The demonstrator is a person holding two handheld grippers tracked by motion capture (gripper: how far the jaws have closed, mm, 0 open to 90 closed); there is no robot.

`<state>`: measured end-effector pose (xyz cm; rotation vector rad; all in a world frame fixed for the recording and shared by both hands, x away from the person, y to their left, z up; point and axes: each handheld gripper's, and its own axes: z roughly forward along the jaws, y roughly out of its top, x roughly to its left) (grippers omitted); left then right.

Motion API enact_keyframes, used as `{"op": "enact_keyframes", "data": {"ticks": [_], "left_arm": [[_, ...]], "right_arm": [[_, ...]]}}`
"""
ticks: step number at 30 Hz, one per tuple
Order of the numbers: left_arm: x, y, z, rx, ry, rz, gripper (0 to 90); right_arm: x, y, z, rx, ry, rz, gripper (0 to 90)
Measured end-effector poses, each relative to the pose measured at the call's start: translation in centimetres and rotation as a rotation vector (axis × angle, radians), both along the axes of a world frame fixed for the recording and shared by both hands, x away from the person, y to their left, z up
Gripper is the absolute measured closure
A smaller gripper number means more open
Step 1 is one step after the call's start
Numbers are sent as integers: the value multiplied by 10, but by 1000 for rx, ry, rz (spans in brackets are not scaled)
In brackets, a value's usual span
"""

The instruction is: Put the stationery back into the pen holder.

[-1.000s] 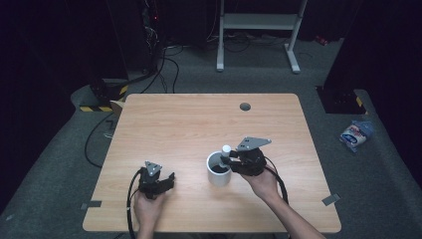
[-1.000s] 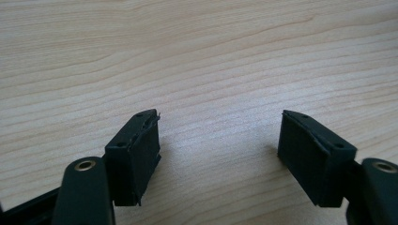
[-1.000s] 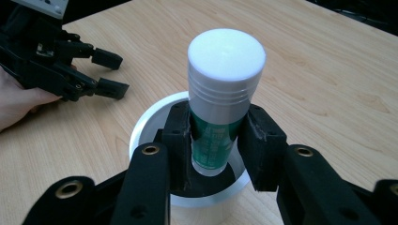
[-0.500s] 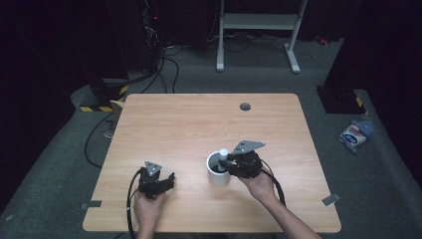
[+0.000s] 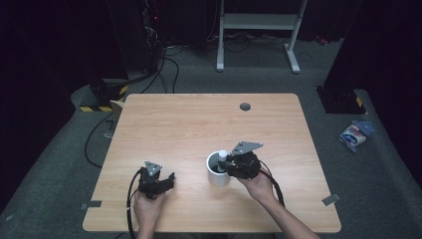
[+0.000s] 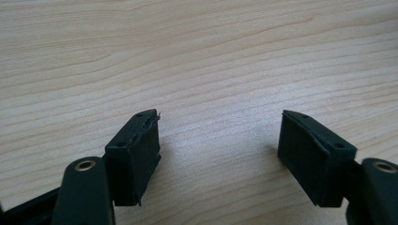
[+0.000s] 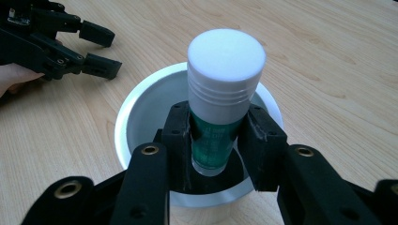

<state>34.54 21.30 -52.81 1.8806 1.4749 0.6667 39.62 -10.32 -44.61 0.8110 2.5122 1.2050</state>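
Now | right gripper (image 7: 217,136) fingers clamp round green tube (image 7: 218,126) (ribbed white cap) over cup (image 7: 129,117) | left gripper (image 6: 218,145) fingers spread, empty

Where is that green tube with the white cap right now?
The green tube stands upright, cap up, clamped in the right hand-held gripper over the mouth of the white cup. In the high view that is right of centre on the table's near half.
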Motion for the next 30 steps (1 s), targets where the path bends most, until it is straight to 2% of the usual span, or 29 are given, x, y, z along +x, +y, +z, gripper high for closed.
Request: {"op": "enact_keyframes", "data": {"ticks": [15,25,30], "left_arm": [[0,0,0,5,1,-2,297],[0,0,0,7,1,0,296],[0,0,0,7,1,-2,296]], "right_arm": [[-2,6,-5,-27,2,26,635],[-3,5,-5,-9,5,37,611],[-4,2,-2,17,1,38,579]]}}
